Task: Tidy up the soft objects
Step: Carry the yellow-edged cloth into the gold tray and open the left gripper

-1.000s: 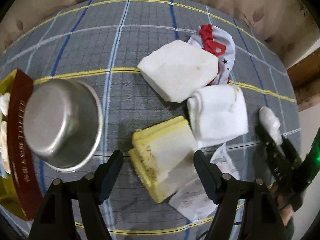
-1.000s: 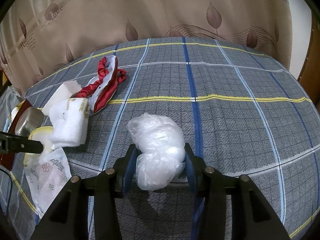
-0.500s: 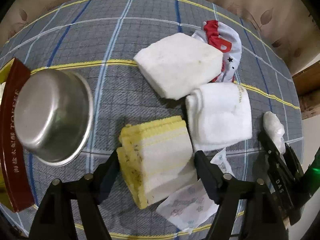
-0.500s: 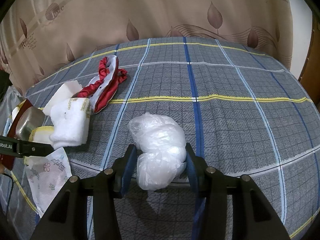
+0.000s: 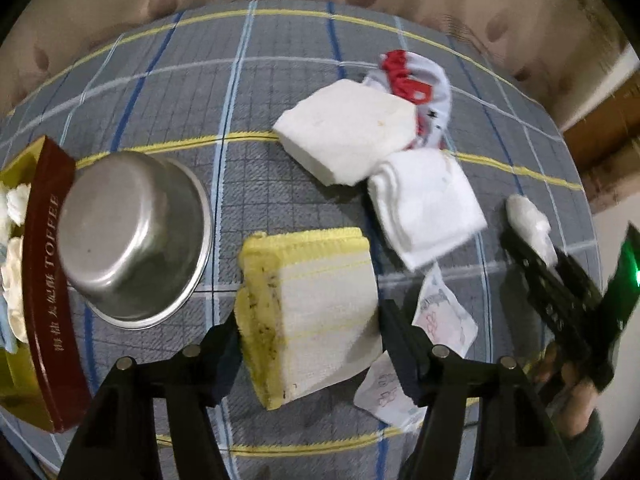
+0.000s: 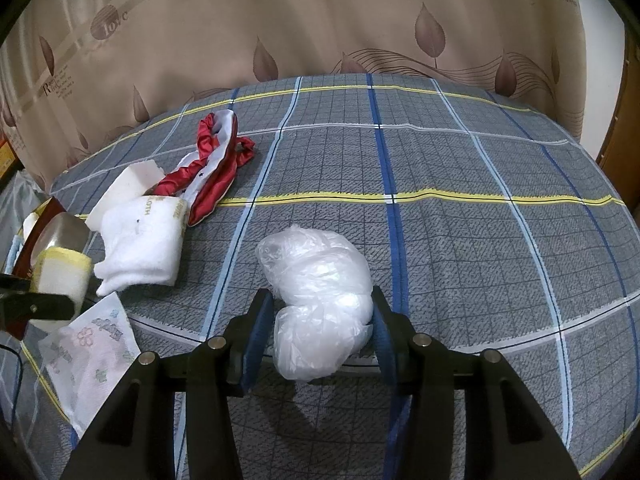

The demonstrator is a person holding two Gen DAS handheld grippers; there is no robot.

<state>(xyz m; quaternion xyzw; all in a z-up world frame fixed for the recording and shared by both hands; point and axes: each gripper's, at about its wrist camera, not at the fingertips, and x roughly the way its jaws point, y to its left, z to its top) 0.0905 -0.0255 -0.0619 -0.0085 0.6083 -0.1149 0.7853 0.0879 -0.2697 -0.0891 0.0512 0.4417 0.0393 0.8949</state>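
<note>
Only the left view shows us the steel bowl (image 5: 132, 236). Left tongs (image 5: 310, 344) closing, gripping the spongy yellow-edged cloth (image 5: 316, 312); right tongs (image 6: 318, 338) clench the crinkly plastic bag (image 6: 320, 280).

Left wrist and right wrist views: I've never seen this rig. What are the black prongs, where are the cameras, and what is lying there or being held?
A person holds a hand tool in each hand; each has two jaws and a camera looking along them.

The left wrist view shows the left gripper. Its jaws have just been closing on a yellow-edged folded cloth and appear to touch both sides.

The right wrist view shows the right gripper clamping a crumpled plastic bag.

On the plaid cover lie an upturned steel bowl, a white foam block, a white towel, a red-and-white garment, a tissue pack and a toffee box.
</note>
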